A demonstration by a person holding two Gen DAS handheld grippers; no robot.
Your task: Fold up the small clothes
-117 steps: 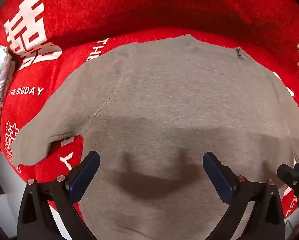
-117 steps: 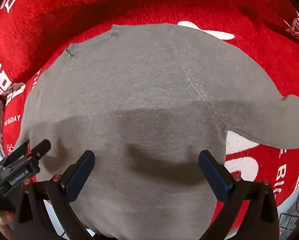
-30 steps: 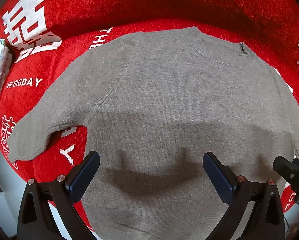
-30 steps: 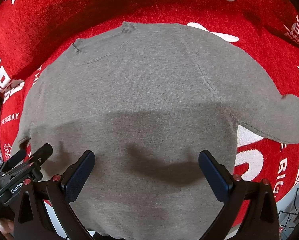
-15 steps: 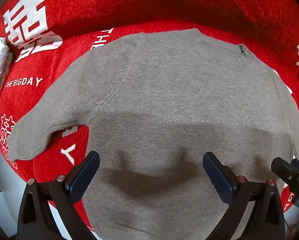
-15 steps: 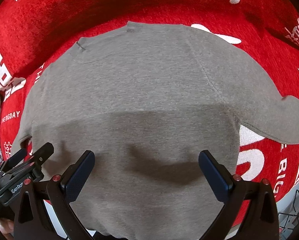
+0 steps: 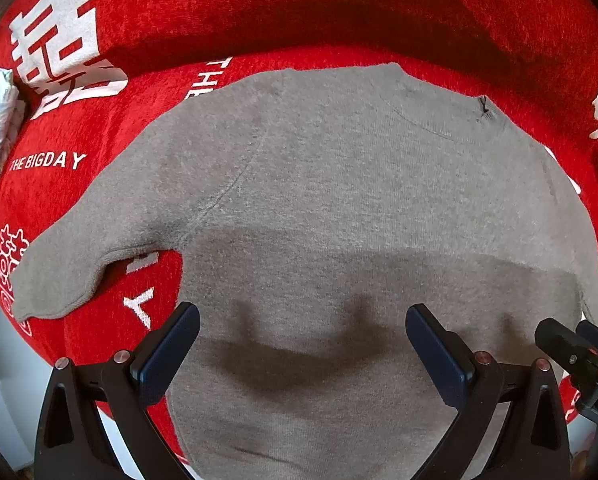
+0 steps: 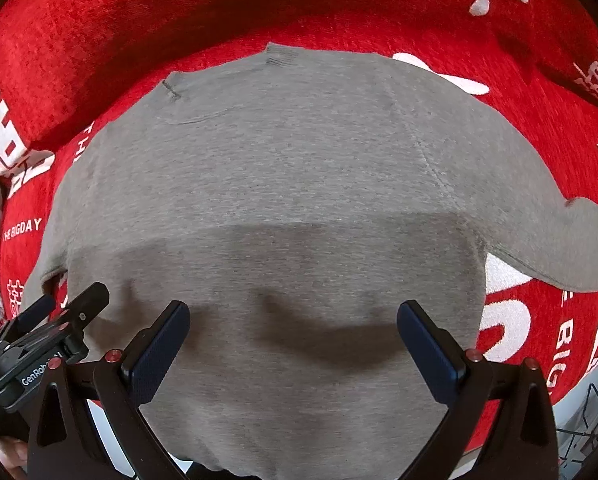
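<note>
With both the left tool and right tool spread wide and empty above the grey sweater, which lies flat on the red sofa with its hem overhanging the front edge, a careless one-layer pinch could drag it off.
</note>
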